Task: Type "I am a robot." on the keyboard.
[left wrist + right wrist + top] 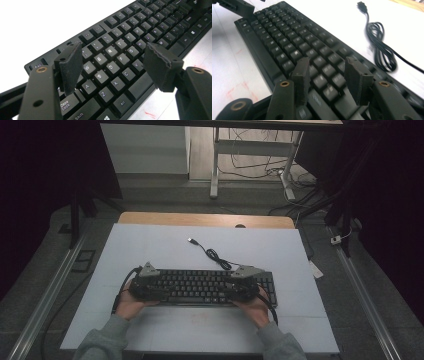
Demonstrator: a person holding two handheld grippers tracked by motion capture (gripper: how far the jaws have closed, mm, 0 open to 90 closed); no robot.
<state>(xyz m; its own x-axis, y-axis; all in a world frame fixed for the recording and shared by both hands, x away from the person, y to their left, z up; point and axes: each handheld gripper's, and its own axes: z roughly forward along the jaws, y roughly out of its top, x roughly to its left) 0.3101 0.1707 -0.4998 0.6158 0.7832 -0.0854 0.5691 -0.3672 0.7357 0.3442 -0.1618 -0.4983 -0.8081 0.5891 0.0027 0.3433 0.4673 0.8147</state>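
Black keyboard [200, 286] flat on the white table sheet [150, 250], long side running from nine to three o'clock, close to the six o'clock edge where the sleeves come in. Left gripper [142, 289] over the keyboard's nine o'clock end, right gripper [243, 290] over the keys just short of the number pad at three o'clock.

Seen along the left gripper [112, 66]: jaws wide apart, pads hanging above the letter keys (W, E, S, D between them), nothing clamped. Seen along the right gripper [329, 77]: jaws parted to about half their reach, pads above a few keys, gripping nothing; touching the keycaps or not, cannot tell.

Keyboard cable [212, 254] trailing off toward twelve o'clock from the back edge, bundled in a small coil [382, 50], USB plug [192, 240] lying loose on the sheet beyond it.
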